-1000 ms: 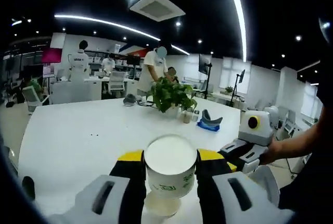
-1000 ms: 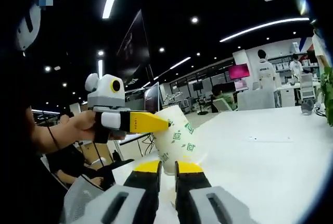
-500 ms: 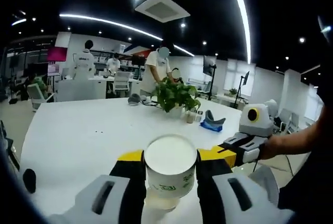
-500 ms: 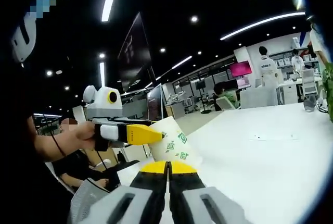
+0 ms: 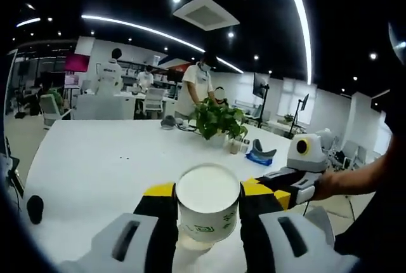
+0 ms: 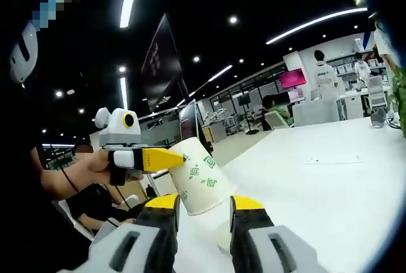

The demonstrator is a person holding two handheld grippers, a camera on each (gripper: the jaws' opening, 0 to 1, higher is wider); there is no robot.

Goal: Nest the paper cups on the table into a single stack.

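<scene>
A white paper cup (image 5: 207, 206) with green printing sits upright between the jaws of my left gripper (image 5: 208, 192), which is shut on it above the white table (image 5: 95, 165). A pale round shape (image 5: 189, 244) lies just under the cup; I cannot tell whether it is a second cup. In the right gripper view the same cup (image 6: 200, 181) hangs tilted in the left gripper (image 6: 162, 158), held by a hand. My right gripper (image 6: 204, 204) is open, its yellow tips on either side of the cup's base. The right gripper (image 5: 271, 187) also comes in from the right in the left gripper view.
A potted green plant (image 5: 217, 119) and a blue object (image 5: 257, 153) stand at the table's far side. A small dark thing (image 5: 35, 208) lies near the left edge. People stand at desks behind. The broad white table (image 6: 330, 184) stretches away to the right.
My right gripper was nearly shut one second ago, shut half a second ago, and has now opened around the cup's base. The left gripper keeps its hold on the cup.
</scene>
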